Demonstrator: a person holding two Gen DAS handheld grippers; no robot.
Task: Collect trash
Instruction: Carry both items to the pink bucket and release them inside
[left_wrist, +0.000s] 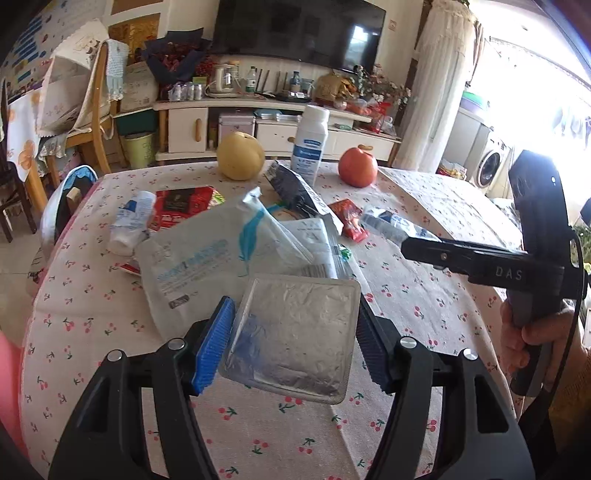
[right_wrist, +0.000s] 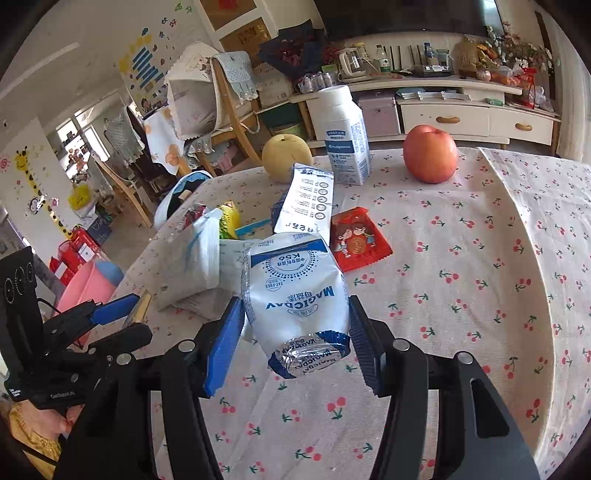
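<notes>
In the left wrist view my left gripper (left_wrist: 295, 310) is shut on a square silver foil packet (left_wrist: 295, 343), held above the table. My right gripper (right_wrist: 295, 301) is shut on a white and blue milk pouch (right_wrist: 295, 273), also lifted off the cloth. The right gripper (left_wrist: 406, 245) shows at the right of the left view, with that pouch (left_wrist: 388, 221) sticking out of it. Behind lies a pile of trash: white pouches (left_wrist: 192, 266), a black wrapper (left_wrist: 295, 188), a small red wrapper (right_wrist: 356, 243) and a squashed white bottle (left_wrist: 129, 221).
A yellow pear (left_wrist: 240, 155), a white bottle (left_wrist: 309, 142) and a red apple (right_wrist: 430, 153) stand at the far side of the cherry-print tablecloth (right_wrist: 480, 277). A pink bin (right_wrist: 85, 288) sits on the floor left of the table. Chairs and a TV cabinet lie beyond.
</notes>
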